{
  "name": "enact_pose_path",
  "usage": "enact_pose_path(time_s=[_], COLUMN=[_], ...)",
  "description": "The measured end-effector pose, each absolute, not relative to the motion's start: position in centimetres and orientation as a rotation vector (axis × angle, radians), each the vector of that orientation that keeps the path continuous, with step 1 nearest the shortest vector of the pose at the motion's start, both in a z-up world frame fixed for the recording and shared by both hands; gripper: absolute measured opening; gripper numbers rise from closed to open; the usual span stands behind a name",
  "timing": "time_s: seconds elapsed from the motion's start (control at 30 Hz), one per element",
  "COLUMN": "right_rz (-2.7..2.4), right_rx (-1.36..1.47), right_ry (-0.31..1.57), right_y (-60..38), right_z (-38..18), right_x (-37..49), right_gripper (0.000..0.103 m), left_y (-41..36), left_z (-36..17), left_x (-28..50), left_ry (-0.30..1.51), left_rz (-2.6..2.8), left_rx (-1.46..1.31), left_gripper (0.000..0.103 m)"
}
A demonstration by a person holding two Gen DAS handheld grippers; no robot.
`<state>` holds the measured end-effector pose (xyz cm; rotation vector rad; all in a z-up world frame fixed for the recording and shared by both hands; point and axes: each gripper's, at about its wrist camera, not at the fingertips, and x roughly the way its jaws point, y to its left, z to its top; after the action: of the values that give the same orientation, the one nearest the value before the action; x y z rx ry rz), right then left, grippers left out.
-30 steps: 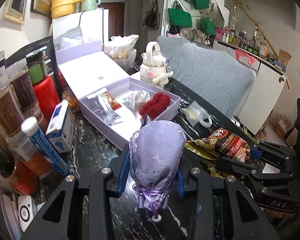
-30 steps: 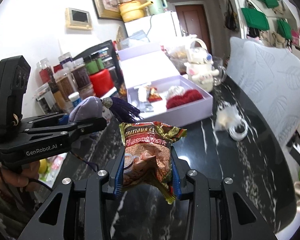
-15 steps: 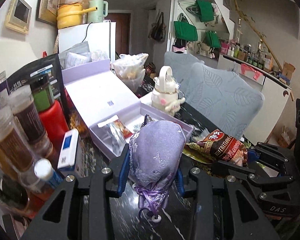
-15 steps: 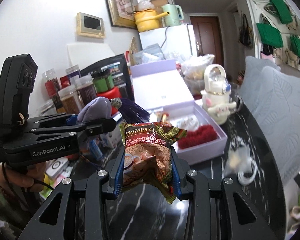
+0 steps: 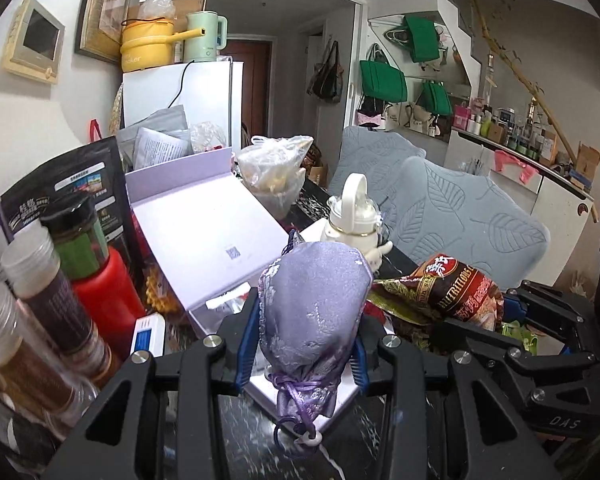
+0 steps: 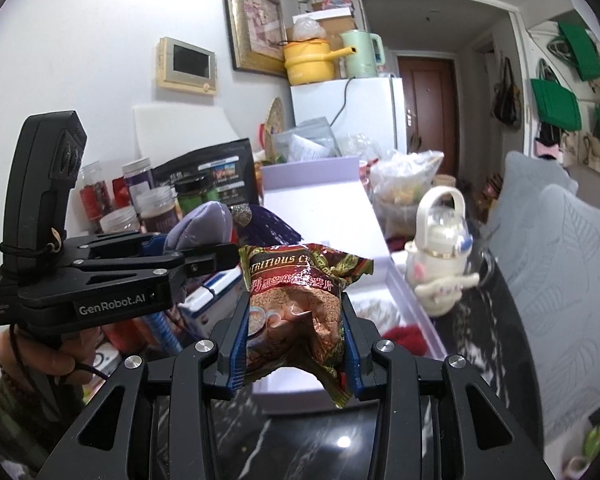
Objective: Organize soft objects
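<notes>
On the dark table (image 5: 236, 440), against the wall, sits the big lilac box (image 5: 204, 220), lid tipped back so its tray stays open to drop things in; the near rim (image 6: 416, 312) shows in the right cam w/ a red knit item (image 6: 404, 338) already inside. Looks like the box is the sorting bin for soft stuff, which explains why both claws are aimed at it.

Jars (image 5: 48, 288) and a red bottle (image 5: 108, 304) crowd the left side, a white teapot (image 6: 440, 260) stands just beside the box's far end, so the only free approach is from the front, over the near rim.

Left gripper (image 5: 304, 344) is clenched on a lilac pouch (image 5: 312, 304), pads squeezing its sides, drawstring (image 5: 300, 428) hanging below, clear of the table. Held mid-body prob. so the soft fabric doesn't slip out.

Right gripper (image 6: 294, 340) is clamped on a snack bag (image 6: 300, 292), jaws pinching the lower half, top edge sticking up. Bag crumples at the grip, so it's a firm hold.

Both items hang in the air side by side near the box front, not yet in the tray. Next step, I'd guess: over the rim, then let go.
</notes>
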<state>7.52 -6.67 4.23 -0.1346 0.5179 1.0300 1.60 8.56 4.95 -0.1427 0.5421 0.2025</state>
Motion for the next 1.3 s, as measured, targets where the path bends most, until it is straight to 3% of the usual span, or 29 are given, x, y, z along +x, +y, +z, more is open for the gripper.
enact_pose_path(time_s=[0.53, 1.3], right_rz=[1.023, 1.044], right_rx=[-0.166, -0.182], right_ry=[0.474, 0.657], right_y=[-3.2, -0.4], right_z=[5.0, -2.8], right_x=[13.4, 19.2], right_gripper=[0.038, 0.038], left_y=[11.7, 12.4], left_z=[4.2, -3.9], left_x=[7.6, 13.1], left_ry=[0.536, 0.716], left_rz=[0.231, 0.241], left_rx=[-0.167, -0.164], left_gripper=[0.038, 0.038])
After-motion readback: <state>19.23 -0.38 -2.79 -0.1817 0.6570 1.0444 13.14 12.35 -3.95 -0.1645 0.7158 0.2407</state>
